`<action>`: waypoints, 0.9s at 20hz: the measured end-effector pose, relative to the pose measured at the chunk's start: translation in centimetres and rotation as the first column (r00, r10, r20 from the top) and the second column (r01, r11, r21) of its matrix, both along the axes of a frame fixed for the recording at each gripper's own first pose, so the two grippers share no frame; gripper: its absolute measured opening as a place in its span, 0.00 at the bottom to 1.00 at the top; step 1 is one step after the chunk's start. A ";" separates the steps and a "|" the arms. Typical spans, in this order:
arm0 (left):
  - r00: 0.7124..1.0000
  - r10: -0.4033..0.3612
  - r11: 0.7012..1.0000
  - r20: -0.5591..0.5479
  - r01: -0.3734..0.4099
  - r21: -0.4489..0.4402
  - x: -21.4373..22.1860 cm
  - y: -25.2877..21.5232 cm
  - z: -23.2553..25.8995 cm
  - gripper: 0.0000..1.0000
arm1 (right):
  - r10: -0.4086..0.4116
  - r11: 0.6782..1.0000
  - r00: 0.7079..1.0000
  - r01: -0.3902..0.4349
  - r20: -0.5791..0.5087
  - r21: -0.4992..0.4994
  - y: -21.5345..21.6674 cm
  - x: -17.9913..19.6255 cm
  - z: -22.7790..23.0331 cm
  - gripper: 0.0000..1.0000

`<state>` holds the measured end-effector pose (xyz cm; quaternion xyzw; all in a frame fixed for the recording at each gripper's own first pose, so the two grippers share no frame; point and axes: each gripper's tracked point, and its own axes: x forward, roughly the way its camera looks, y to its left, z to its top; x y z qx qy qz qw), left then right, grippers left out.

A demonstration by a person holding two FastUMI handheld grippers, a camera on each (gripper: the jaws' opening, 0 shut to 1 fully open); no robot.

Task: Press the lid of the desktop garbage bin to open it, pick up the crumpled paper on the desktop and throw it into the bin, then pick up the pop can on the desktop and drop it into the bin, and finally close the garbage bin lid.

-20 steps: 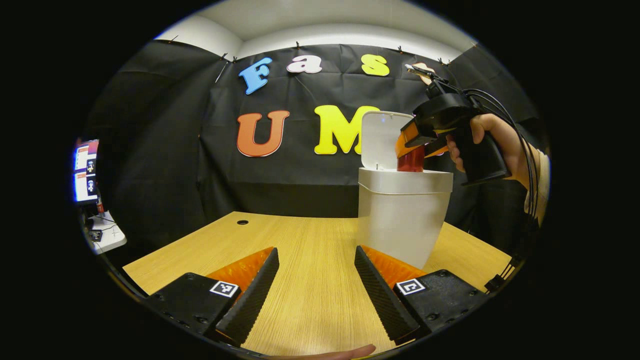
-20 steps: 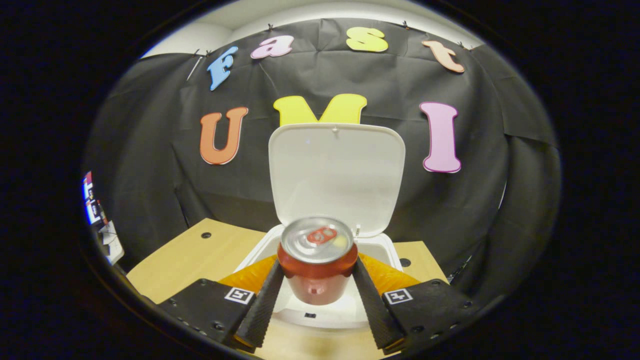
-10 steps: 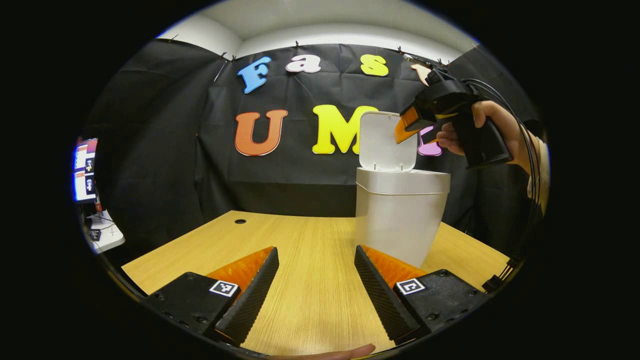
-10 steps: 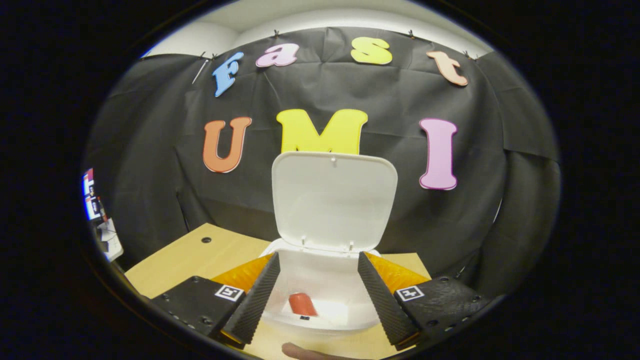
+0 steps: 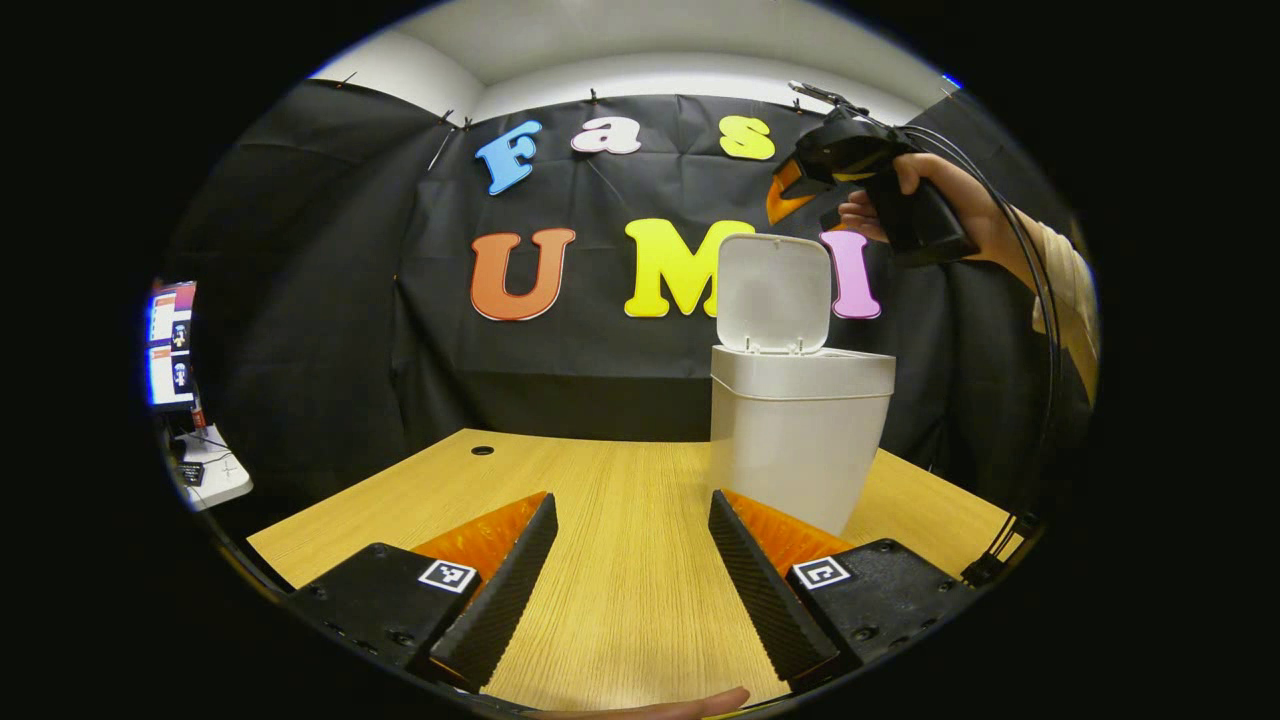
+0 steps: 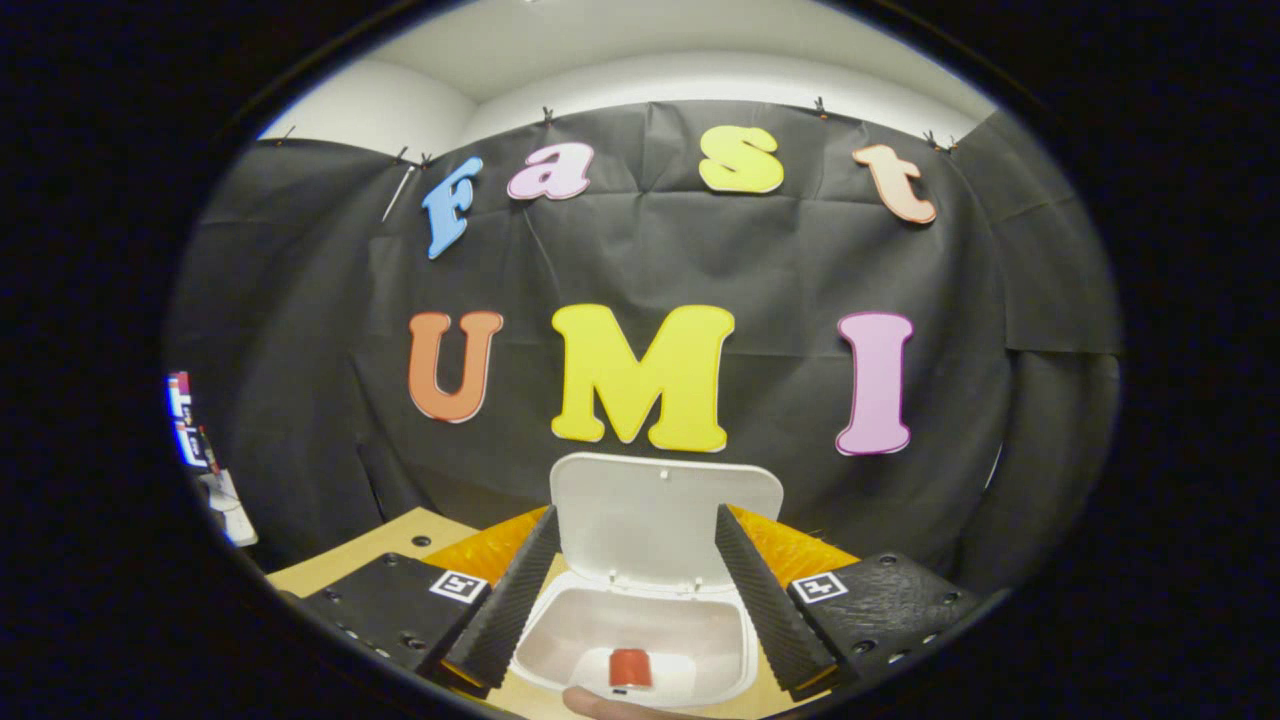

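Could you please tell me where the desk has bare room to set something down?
The wooden desk is bare from the cable hole across to the bin, including the stretch between the open left gripper's fingers. The only crowded spot is the right side, where the bin stands with its lid up.

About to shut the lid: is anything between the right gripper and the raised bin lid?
No. In the left gripper view, the right gripper hangs above the upright lid with just black cloth behind the gap.

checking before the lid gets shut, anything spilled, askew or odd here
Nothing stands out. The bin stands upright on the desk, its lid raised, and the pop can lies inside.
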<state>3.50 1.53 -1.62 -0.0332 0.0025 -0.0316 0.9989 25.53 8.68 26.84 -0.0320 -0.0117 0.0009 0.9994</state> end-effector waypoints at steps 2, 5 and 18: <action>1.000 0.002 1.000 0.004 -0.002 -0.002 0.0 0.1 0.1 0.99 | 0.004 0.999 0.999 -0.006 0.037 0.053 0.4 1.7 1.6 0.95; 1.000 0.009 1.000 -0.001 -0.009 -0.015 0.1 0.4 -0.2 0.99 | -0.026 0.998 0.999 0.023 0.047 0.058 0.6 4.7 2.2 0.96; 0.998 0.054 0.998 -0.019 -0.055 -0.036 0.9 2.2 -0.5 0.99 | -0.043 0.996 0.998 0.045 -0.037 0.075 -1.1 7.0 0.4 0.94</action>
